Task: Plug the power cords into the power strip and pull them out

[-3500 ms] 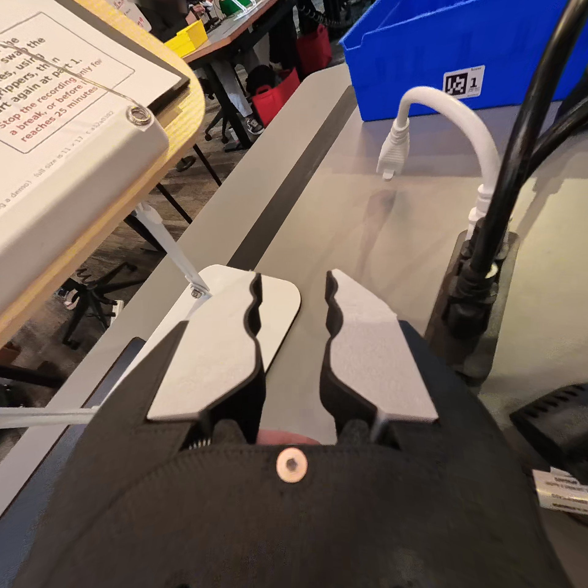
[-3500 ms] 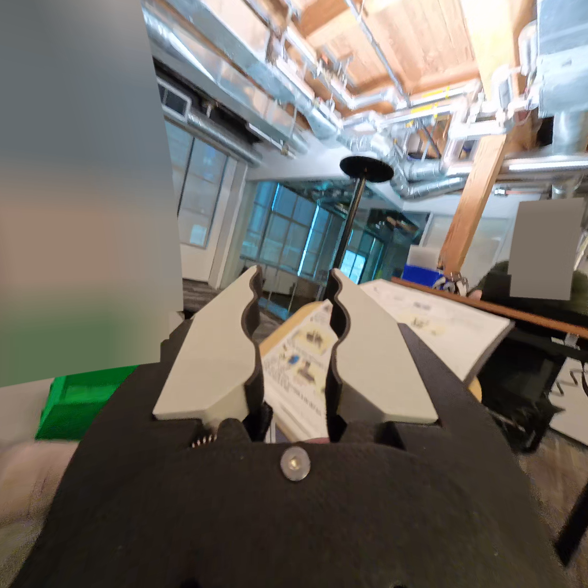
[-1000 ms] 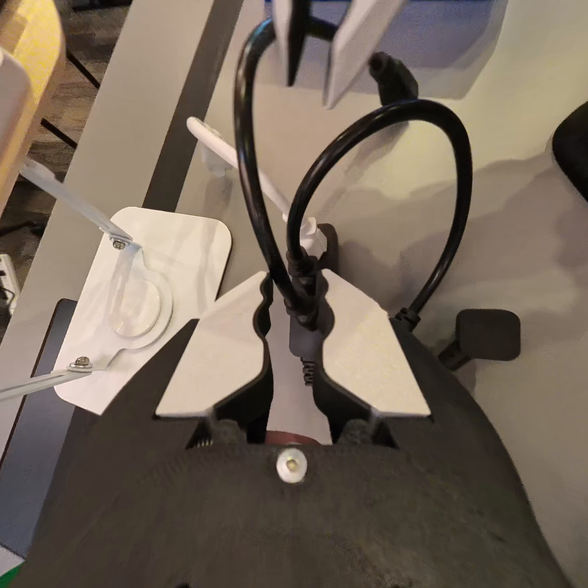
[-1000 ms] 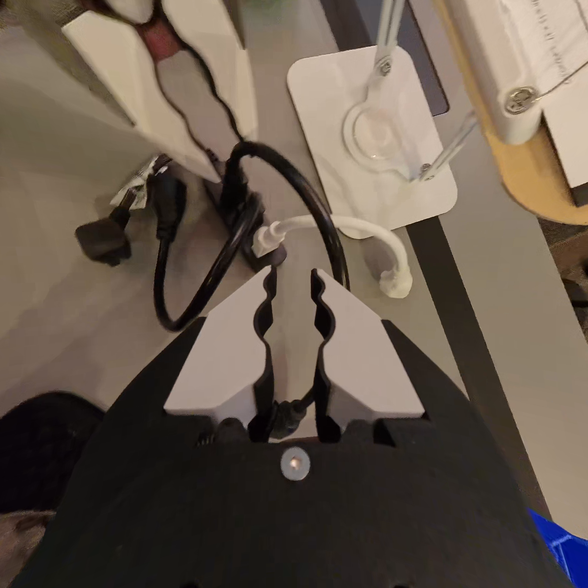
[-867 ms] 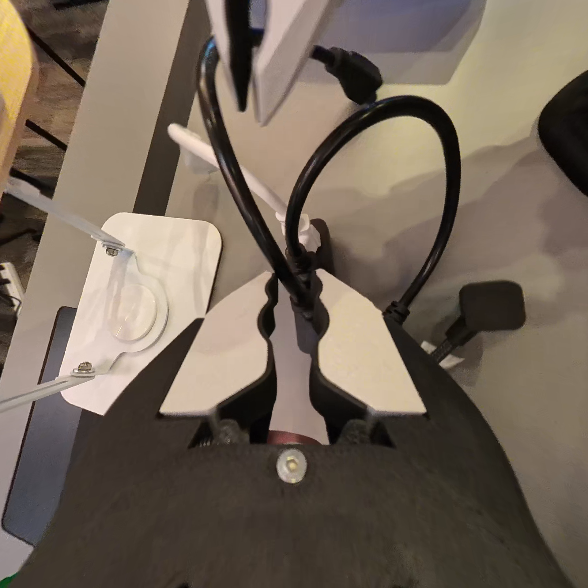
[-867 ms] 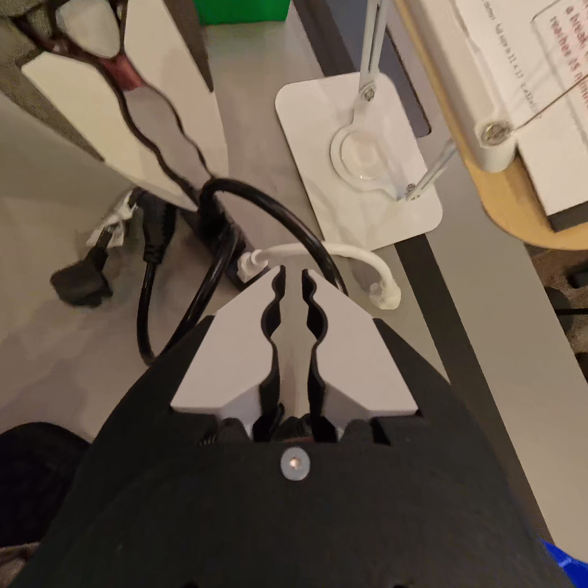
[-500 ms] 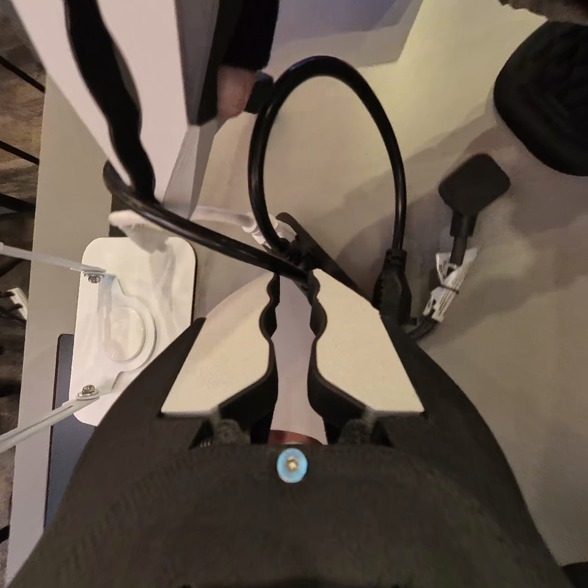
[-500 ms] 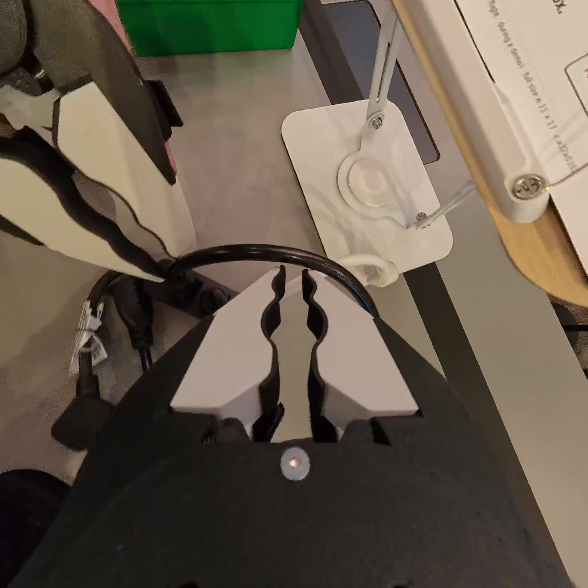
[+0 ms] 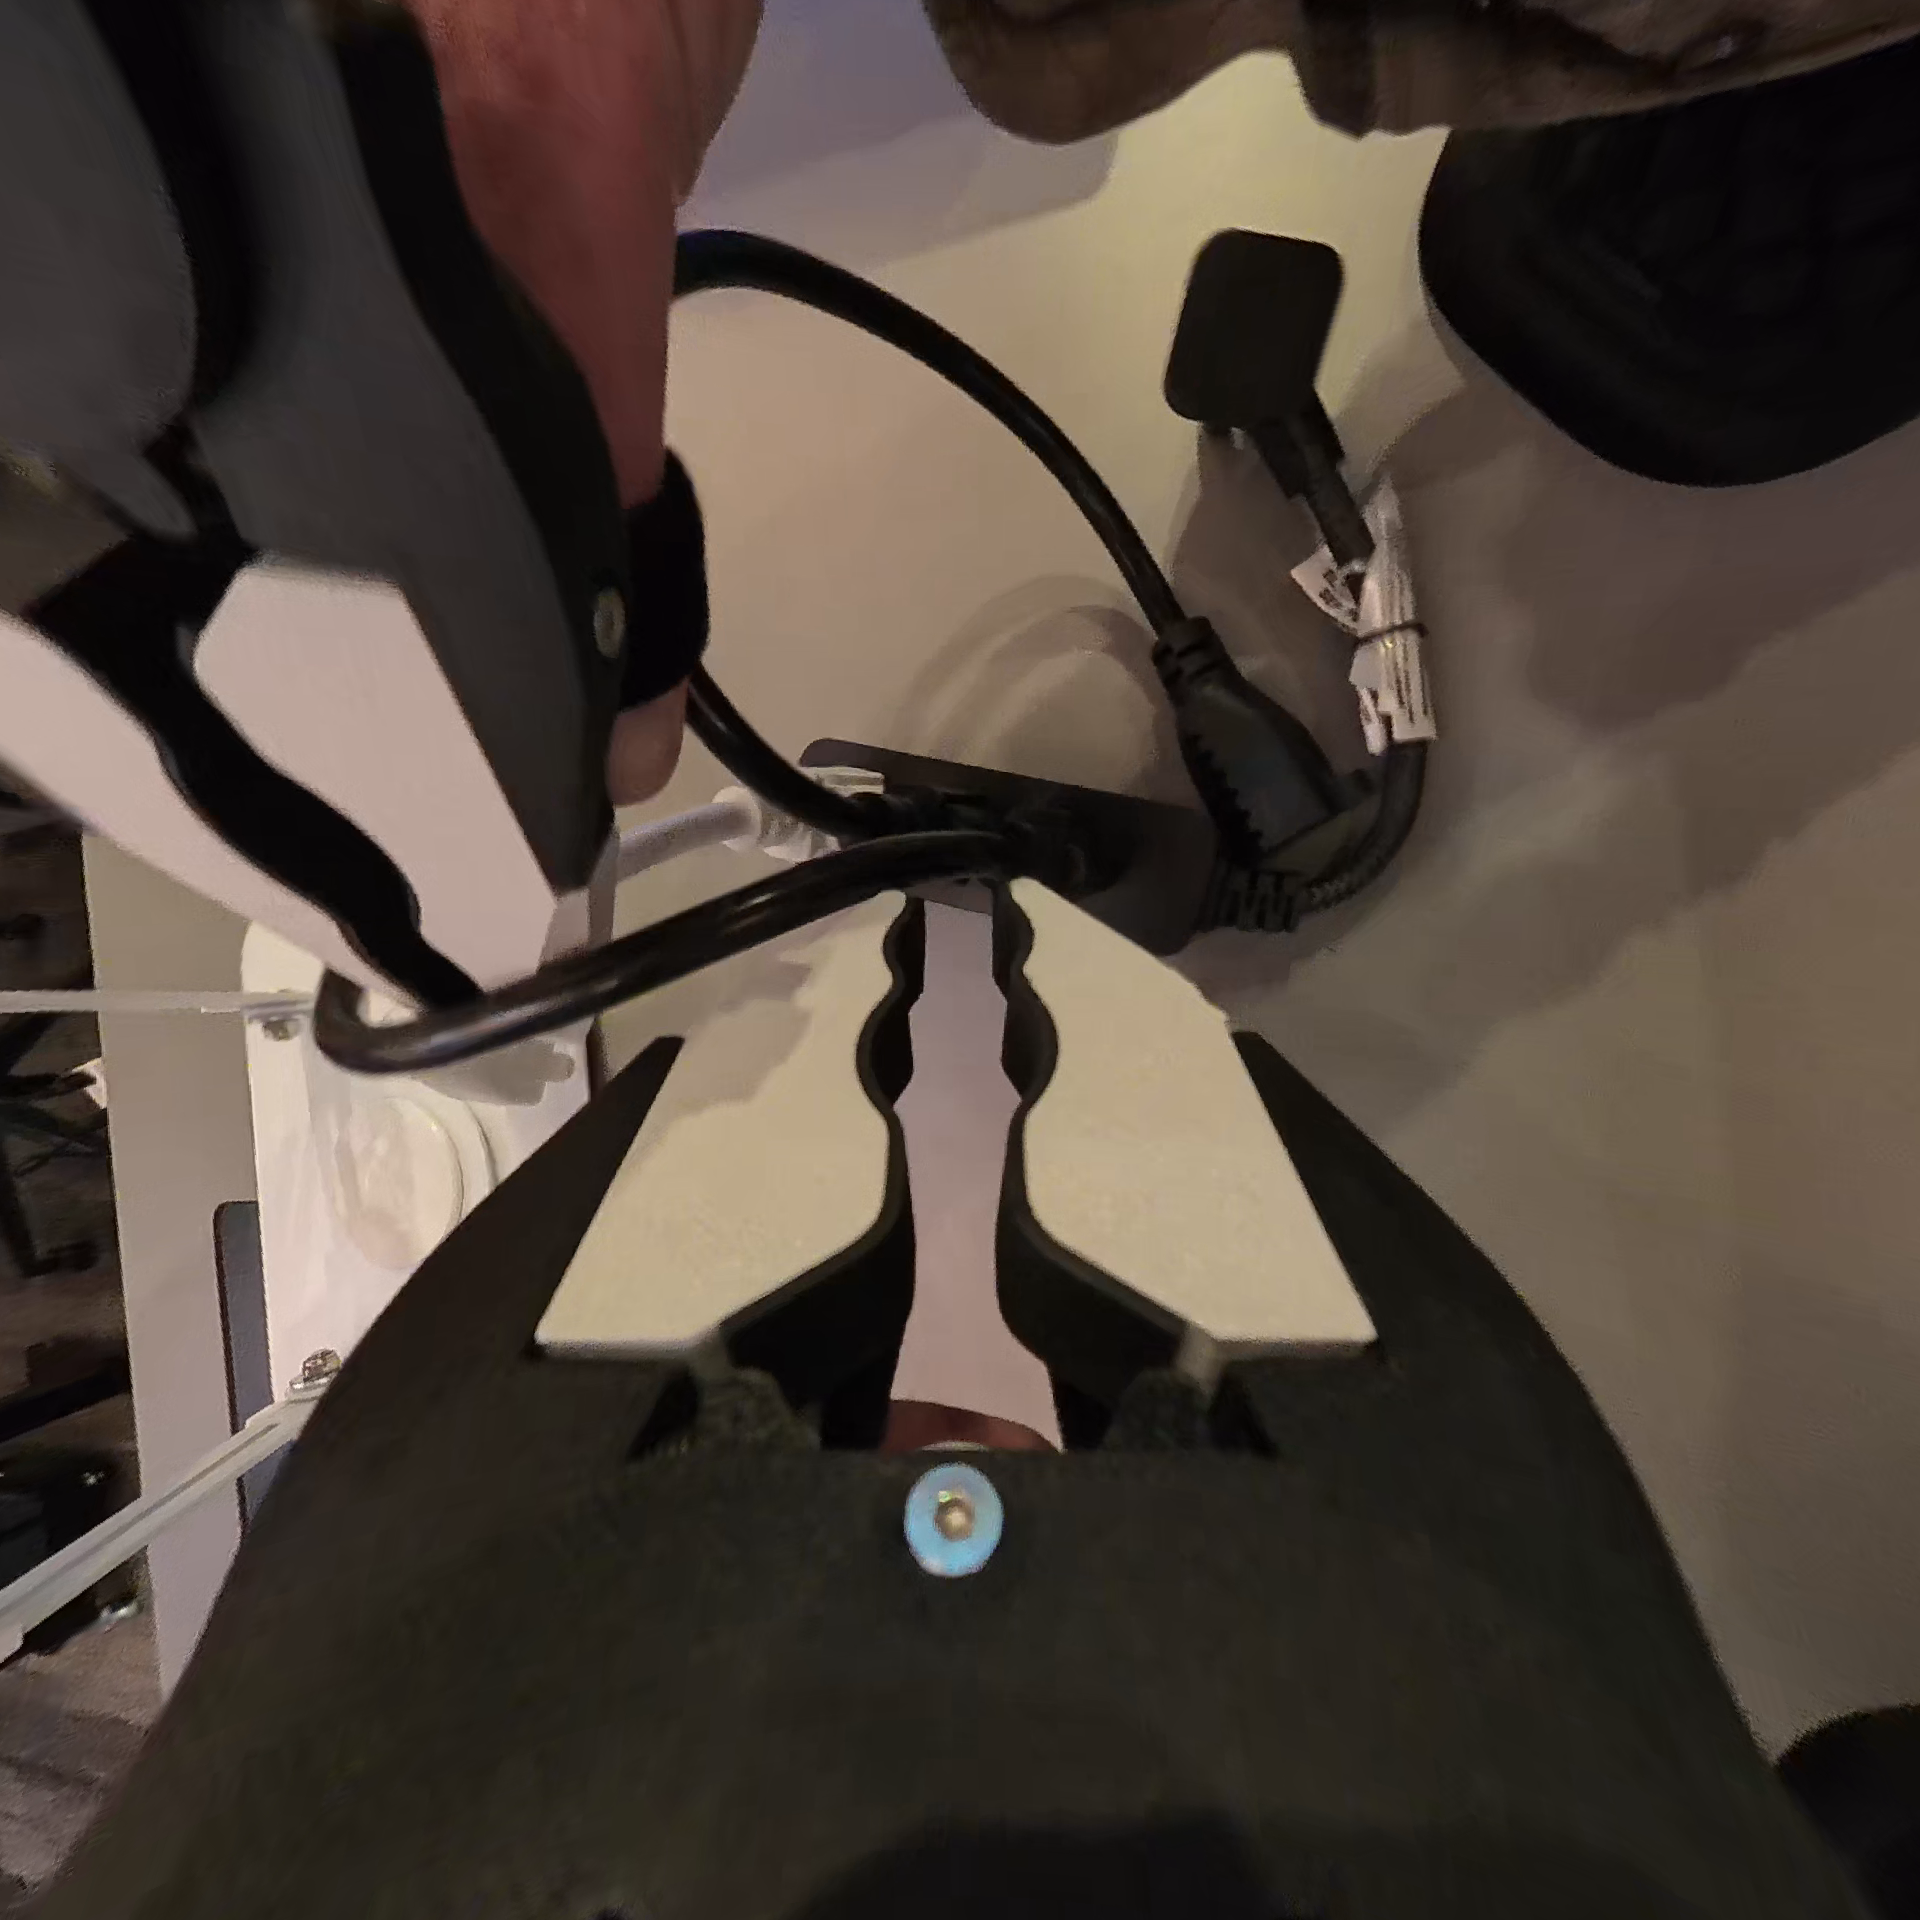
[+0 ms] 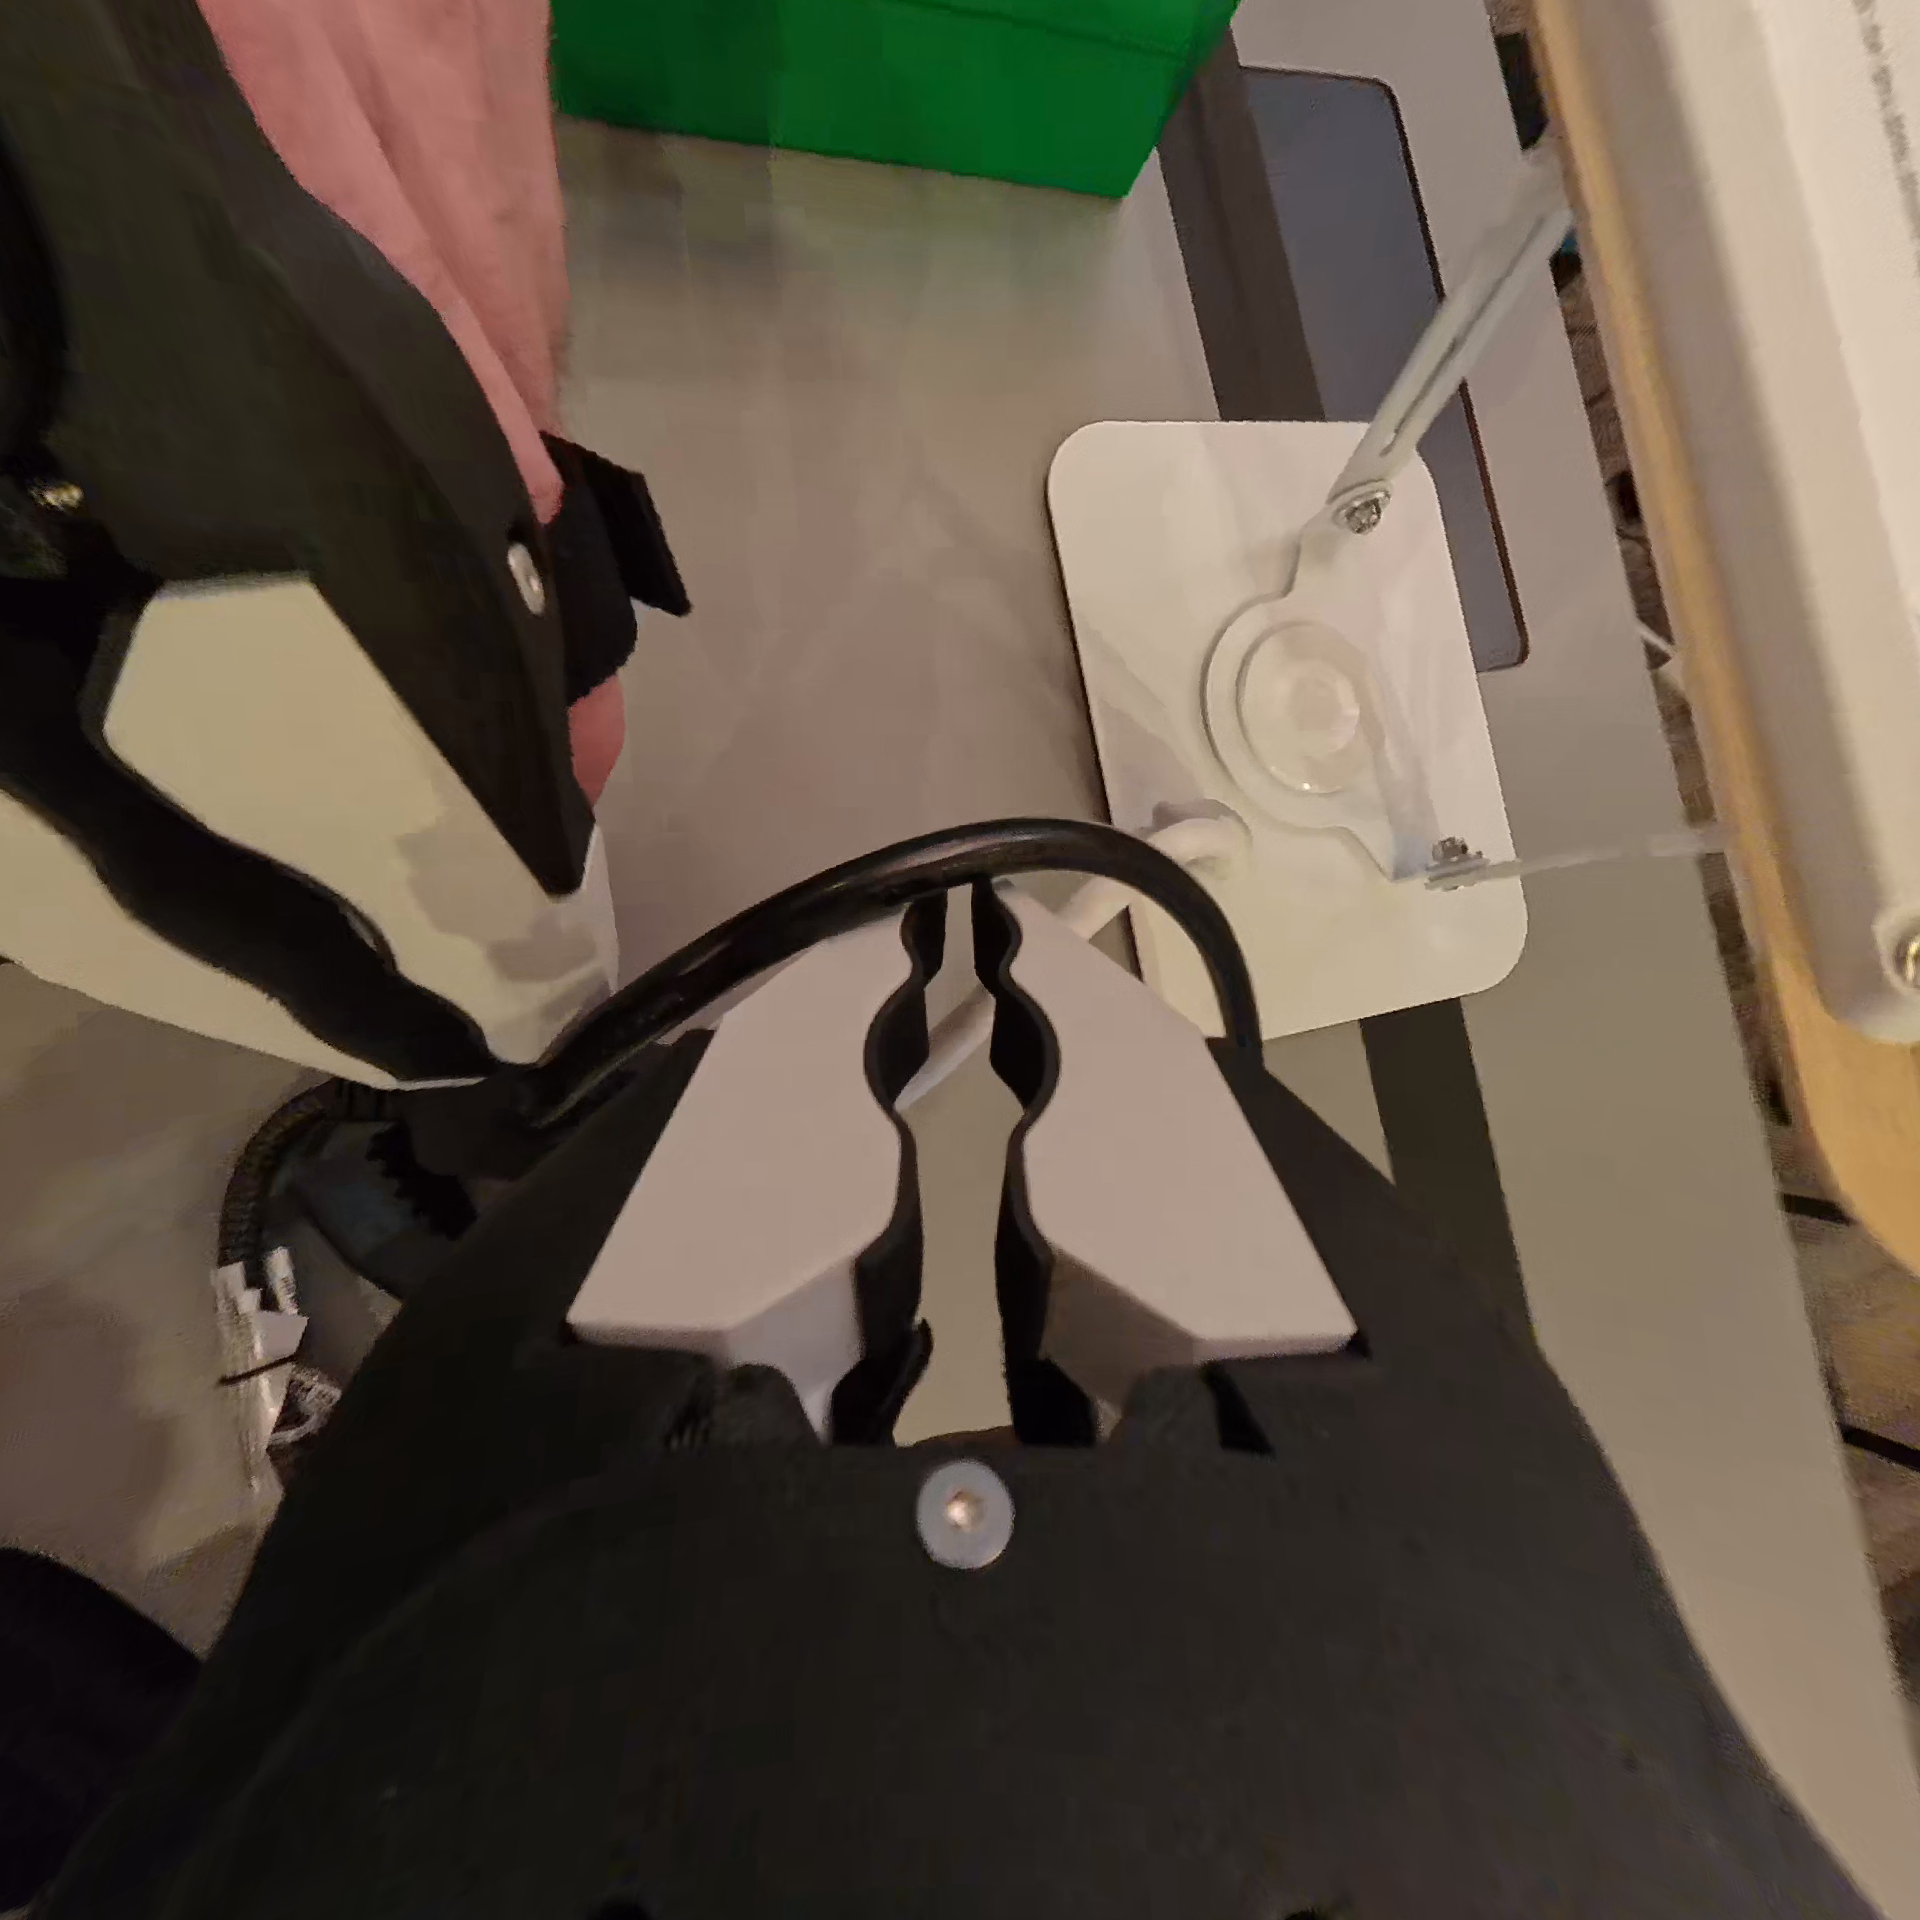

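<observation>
Cord loop [image 10: 1091, 836] pinched in right hand-held gripper [image 10: 961, 909] beside left hand-held gripper [image 9: 956, 914], narrow-gapped at power strip [image 9: 1132, 831] edge, hold unclear.

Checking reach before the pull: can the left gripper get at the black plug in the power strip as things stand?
Probably yes: the left gripper sits right at the black plug in the power strip, with nothing between.

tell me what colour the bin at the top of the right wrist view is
Green. The bin shows only in the right wrist view, at the table's far edge.

White tags [image 9: 1387, 665] on the black cord bear print; unreadable.
</observation>
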